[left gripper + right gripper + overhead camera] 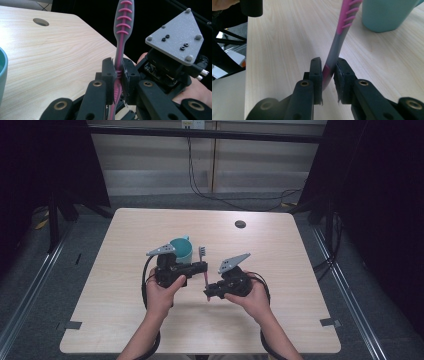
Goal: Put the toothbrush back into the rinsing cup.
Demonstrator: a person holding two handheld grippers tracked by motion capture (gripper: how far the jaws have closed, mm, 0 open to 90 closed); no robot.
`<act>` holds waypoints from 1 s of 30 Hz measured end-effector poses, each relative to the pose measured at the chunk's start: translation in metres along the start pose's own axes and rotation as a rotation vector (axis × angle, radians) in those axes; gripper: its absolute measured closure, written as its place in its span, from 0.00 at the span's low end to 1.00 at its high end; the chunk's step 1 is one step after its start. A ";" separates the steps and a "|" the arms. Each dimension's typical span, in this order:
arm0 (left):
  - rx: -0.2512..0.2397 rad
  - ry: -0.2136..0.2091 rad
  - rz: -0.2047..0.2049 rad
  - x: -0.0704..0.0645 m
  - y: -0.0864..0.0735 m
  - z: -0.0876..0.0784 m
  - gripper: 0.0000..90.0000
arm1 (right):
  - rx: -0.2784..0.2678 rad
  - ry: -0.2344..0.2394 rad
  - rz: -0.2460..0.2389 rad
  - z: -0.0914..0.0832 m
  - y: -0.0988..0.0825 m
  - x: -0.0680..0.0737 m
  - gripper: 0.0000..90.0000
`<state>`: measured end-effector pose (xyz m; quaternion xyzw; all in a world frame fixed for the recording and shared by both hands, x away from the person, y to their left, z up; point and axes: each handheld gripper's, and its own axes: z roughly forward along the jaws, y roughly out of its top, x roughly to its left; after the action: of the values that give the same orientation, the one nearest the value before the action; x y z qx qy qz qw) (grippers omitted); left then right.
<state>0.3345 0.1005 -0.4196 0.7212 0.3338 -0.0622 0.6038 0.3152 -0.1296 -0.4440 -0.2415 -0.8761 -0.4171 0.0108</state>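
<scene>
Toothbrush (204, 267): grey body with a pink stripe down the handle and pink ribs on the back of the head, bristle head up. It stands nearly upright above the tabletop (125, 320), between the two tools, just right of the cup.

Left tool (201, 266): jaws shut tight on the toothbrush, pads pressing the ribbed pink part of the handle (119, 72). The head rises clear above the jaws in the left gripper view.

Right tool (208, 293): sits lower, at the bottom end of the handle. The handle (333, 58) runs between its jaws and leans on one pad. A thin gap shows at the other pad, so the jaws are close around it but not clamping; they have parted a touch. No earlier look to compare.

Teal cup (182, 249): upright on the tabletop behind the left tool, handle at the back. Its inside is hidden, can't tell contents.
</scene>
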 end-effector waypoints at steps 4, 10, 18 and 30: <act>0.001 0.015 0.002 -0.001 0.000 0.001 0.91 | -0.003 0.010 -0.004 0.004 0.001 0.003 0.83; -0.003 0.014 -0.002 -0.001 0.000 0.000 0.91 | -0.016 0.028 -0.005 0.007 0.003 0.006 0.81; -0.003 0.004 -0.009 -0.001 0.002 -0.005 0.92 | -0.033 0.002 0.007 0.002 -0.003 0.001 0.62; -0.006 0.025 0.006 0.002 0.008 -0.016 0.92 | -0.061 -0.130 0.035 -0.019 -0.018 -0.011 0.29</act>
<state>0.3356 0.1154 -0.4095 0.7211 0.3391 -0.0503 0.6021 0.3138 -0.1575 -0.4472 -0.2835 -0.8576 -0.4266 -0.0463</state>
